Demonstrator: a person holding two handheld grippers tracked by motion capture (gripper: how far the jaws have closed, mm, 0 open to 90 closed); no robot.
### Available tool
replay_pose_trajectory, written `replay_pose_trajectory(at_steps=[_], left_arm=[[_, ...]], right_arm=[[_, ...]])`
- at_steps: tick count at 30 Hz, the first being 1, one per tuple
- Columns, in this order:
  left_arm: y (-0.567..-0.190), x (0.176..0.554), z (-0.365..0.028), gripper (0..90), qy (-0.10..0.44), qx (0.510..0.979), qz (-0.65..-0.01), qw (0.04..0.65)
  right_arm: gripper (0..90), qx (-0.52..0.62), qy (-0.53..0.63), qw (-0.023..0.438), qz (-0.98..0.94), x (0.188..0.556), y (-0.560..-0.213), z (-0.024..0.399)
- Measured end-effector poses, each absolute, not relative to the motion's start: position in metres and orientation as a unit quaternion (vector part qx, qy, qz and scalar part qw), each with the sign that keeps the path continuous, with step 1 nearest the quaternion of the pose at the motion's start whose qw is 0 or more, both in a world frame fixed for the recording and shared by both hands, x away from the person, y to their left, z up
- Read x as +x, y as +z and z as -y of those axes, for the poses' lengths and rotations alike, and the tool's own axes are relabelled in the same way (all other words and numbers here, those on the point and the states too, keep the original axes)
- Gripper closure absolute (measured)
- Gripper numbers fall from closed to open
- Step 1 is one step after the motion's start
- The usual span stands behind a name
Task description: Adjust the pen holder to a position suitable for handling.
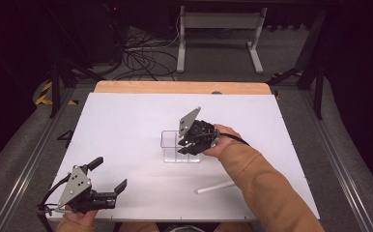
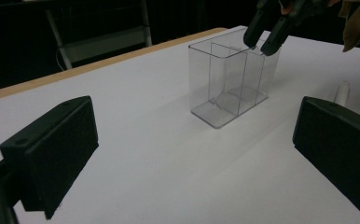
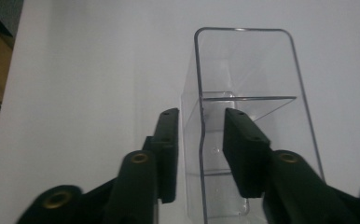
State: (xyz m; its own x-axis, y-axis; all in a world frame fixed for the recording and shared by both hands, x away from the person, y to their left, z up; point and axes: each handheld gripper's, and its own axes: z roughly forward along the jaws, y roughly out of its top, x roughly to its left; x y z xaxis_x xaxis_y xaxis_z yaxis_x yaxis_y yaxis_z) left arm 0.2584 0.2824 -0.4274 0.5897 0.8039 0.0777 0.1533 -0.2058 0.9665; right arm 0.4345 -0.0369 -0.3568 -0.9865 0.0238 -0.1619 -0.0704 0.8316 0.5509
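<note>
Right now our right claw (image 1: pixel 190 144) hangs over a clear plastic rectangular organiser box with inner dividers (image 1: pixel 180 147), which stands upright near the middle of the white desk (image 1: pixel 126 125). In the right gripper view the two black jaws straddle one long wall of the box, one jaw outside it and one inside a compartment, with a visible gap between each pad and the plastic; so we read the claw as parted around the wall, not pinching it. That placement makes sense to us: a thin see-through wall is the only edge a narrow claw can take, and coming from above keeps the box from sliding on the smooth desk. Whether we are about to close on it or have let go, we cannot tell from this alone. The left gripper view shows the box from the side, with the right claw's tips at its top rim toward its far end. Our left claw (image 1: pixel 108 180) rests at about seven o'clock from the box, well apart from it, near the desk's front edge, its jaws spread wide with nothing between them; we judge it is parked there to stay clear of the working hand. A slim white stick-like cylinder (image 1: pixel 214 187) lies flat at about five o'clock from the box, untouched, likely waiting to go into one of the compartments.
</note>
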Motion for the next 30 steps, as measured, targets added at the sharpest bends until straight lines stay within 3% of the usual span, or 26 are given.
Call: replay_pose_trajectory(at_steps=[4, 9, 19, 30], left_arm=[[-0.427, 0.258, -0.283, 0.7, 0.305, 0.714, -0.336, 0.534], [-0.427, 0.258, -0.282, 0.7, 0.305, 0.715, -0.335, 0.533], [-0.427, 0.258, -0.281, 0.7, 0.304, 0.714, -0.336, 0.533], [-0.427, 0.258, -0.281, 0.7, 0.306, 0.714, -0.335, 0.534]], right_arm=[[45.4, -0.001, 0.329, 0.090, -0.940, 0.426, -0.342, 0.052], [36.0, 0.010, 0.364, 0.104, -0.926, 0.414, -0.329, 0.071], [26.3, 0.039, 0.386, 0.116, -0.915, 0.399, -0.326, 0.094], [24.9, 0.052, 0.391, 0.122, -0.911, 0.388, -0.331, 0.113]])
